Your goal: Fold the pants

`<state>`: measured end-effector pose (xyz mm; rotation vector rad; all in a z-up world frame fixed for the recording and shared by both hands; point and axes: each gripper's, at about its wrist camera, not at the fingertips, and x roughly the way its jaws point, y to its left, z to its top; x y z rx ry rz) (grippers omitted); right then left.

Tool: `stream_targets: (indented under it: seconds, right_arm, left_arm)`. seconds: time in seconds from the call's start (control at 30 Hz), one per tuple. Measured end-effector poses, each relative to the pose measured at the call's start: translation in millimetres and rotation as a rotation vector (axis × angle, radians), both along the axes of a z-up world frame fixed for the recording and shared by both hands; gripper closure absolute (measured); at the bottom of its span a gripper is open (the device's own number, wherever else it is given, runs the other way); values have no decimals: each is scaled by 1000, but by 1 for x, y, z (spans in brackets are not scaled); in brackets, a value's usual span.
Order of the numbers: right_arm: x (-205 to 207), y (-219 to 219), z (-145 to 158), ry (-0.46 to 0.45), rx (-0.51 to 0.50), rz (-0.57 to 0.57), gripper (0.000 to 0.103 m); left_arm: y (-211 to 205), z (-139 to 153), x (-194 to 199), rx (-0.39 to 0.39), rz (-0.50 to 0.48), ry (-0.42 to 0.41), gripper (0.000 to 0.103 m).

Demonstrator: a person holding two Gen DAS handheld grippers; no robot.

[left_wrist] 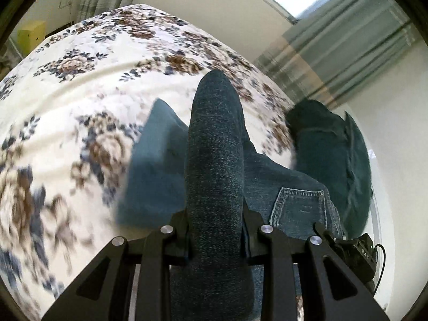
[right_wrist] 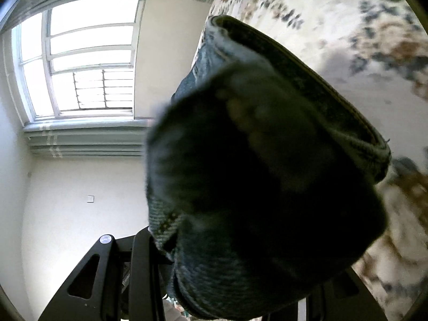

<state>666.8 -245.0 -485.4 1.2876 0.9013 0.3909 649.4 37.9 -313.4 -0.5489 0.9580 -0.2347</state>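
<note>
Dark blue denim pants [left_wrist: 299, 187] hang above a floral bedspread [left_wrist: 80, 85]. In the left wrist view a thick fold of the denim runs straight up between my fingers, and my left gripper [left_wrist: 215, 222] is shut on it. A back pocket [left_wrist: 299, 208] shows to the right. The other gripper's body [left_wrist: 358, 254] shows at lower right under the hanging cloth. In the right wrist view a bunched hem of the pants [right_wrist: 267, 174] fills the middle and hides the fingertips; my right gripper [right_wrist: 240, 262] is shut on it.
The floral bedspread also shows in the right wrist view [right_wrist: 361, 40]. A window [right_wrist: 80, 58] and grey striped curtains [left_wrist: 334, 53] stand beyond the bed. A yellow box [left_wrist: 30, 36] sits at the far left by the wall.
</note>
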Motion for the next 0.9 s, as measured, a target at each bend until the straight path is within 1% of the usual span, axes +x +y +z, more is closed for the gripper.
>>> stream_targets:
  seconds: [0.03, 0.13, 0.17, 0.2, 0.23, 0.3, 0.33, 0.37, 0.4, 0.43, 0.47, 0.5, 0.53, 0.57, 0.63, 0.7, 0.77, 0.8, 0.83, 0.87, 0.9]
  right_arm:
    - [13, 10, -8, 4, 0, 6, 63]
    - [58, 37, -37, 20, 0, 22, 63]
    - [65, 35, -52, 23, 3, 26, 63]
    - [74, 43, -61, 26, 0, 31, 63]
    - [72, 51, -70, 30, -4, 35, 63]
    - [83, 62, -90, 40, -12, 43, 63]
    - [74, 72, -91, 43, -17, 47, 63]
    - [73, 78, -98, 47, -20, 54, 63]
    - [94, 80, -103, 53, -23, 62, 62]
    - [98, 85, -111, 63, -28, 78, 61]
    - [92, 87, -117, 75, -25, 102, 60]
    - [81, 79, -123, 92, -26, 129, 55]
    - [77, 81, -126, 121, -26, 166, 55]
    - [72, 80, -127, 134, -16, 181, 53]
    - [57, 75, -126, 154, -25, 182, 53]
    - [40, 62, -119, 167, -26, 155, 53]
    - [25, 53, -114, 146, -44, 96, 54]
    - [13, 47, -116, 137, -57, 81, 59]
    - [9, 49, -114, 131, -88, 69, 60]
    - [33, 32, -112, 134, -103, 63, 60]
    - [23, 29, -96, 146, -119, 64, 60]
  left_arm:
    - [9, -9, 16, 4, 5, 7, 79]
    - [25, -30, 45, 2, 17, 27, 79]
    - [30, -37, 53, 4, 20, 33, 79]
    - [35, -49, 62, 3, 20, 43, 79]
    - [38, -55, 68, 3, 22, 51, 79]
    - [43, -74, 78, 9, 15, 69, 79]
    - [44, -78, 80, 10, 15, 73, 79]
    - [45, -87, 82, 14, 11, 79, 79]
    - [47, -93, 82, 15, 10, 83, 79]
    - [50, -96, 83, 6, 13, 90, 79]
    - [53, -98, 84, -6, 14, 95, 79]
    - [55, -99, 82, -16, 13, 96, 78]
    - [57, -100, 81, -25, 9, 98, 78]
    - [59, -100, 78, -28, 7, 100, 78]
    - [62, -102, 76, -29, 11, 107, 77]
    - [65, -103, 75, -43, 22, 113, 77]
    - [65, -104, 74, -54, 29, 112, 77]
    - [65, -104, 74, -56, 30, 111, 76]
    - [63, -105, 74, -51, 30, 112, 75]
    - [62, -106, 74, -41, 33, 117, 74]
    - [62, -106, 74, -28, 40, 126, 71]
